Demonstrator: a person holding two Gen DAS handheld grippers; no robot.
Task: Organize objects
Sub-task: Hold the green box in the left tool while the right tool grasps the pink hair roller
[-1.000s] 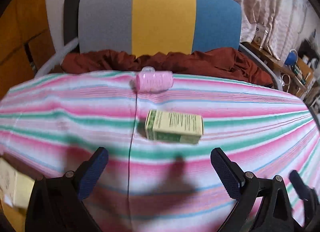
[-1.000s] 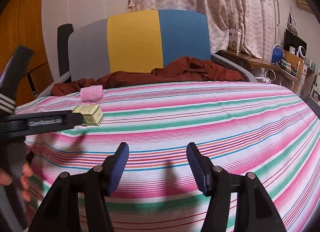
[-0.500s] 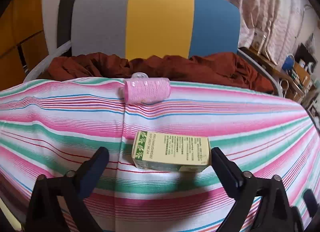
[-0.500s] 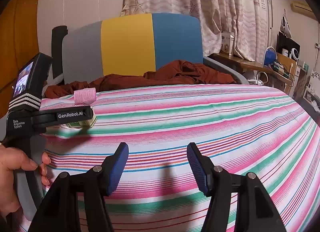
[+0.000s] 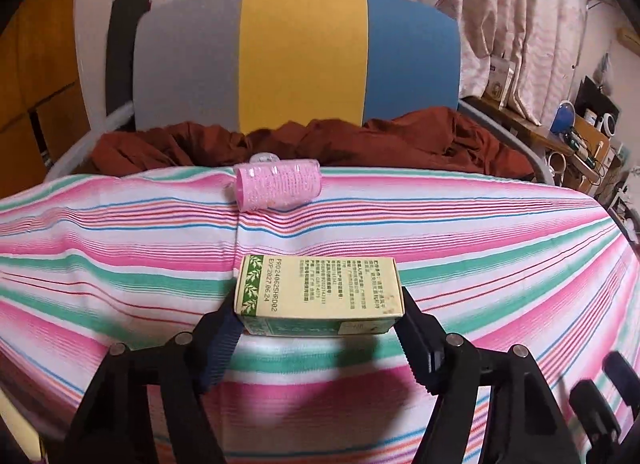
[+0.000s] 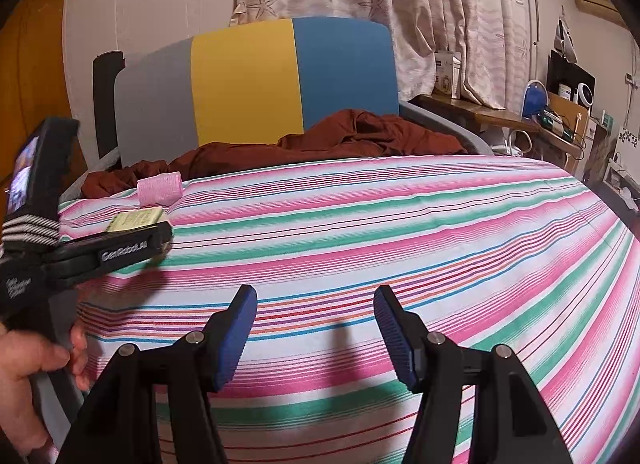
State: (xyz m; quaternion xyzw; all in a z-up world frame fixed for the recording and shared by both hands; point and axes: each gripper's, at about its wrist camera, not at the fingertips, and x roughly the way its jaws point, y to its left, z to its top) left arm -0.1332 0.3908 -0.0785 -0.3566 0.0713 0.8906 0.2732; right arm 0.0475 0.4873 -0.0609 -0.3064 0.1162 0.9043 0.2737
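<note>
A pale green and cream box (image 5: 320, 292) lies on the striped cloth (image 5: 120, 248), long side toward me. My left gripper (image 5: 318, 300) straddles it with its jaws closing, and both pads touch the box's short ends. Behind the box, a pink hair roller (image 5: 278, 184) rests near the cloth's far edge. The right wrist view shows the same box (image 6: 136, 220) and roller (image 6: 160, 190) at far left, with a left finger (image 6: 132, 250) over the box. My right gripper (image 6: 315, 296) hovers open over bare cloth with nothing between its fingers.
A chair with a grey, yellow and blue back (image 5: 304, 52) stands behind the table, with rust-brown fabric (image 5: 420, 140) heaped on its seat. A cluttered wooden shelf (image 6: 520, 116) is at the right by the curtains. A hand (image 6: 28, 364) holds the left gripper.
The left gripper has moved forward until the box sits between its fingers, and its jaws have narrowed onto the box's ends. The right gripper has stayed put, equally open.
</note>
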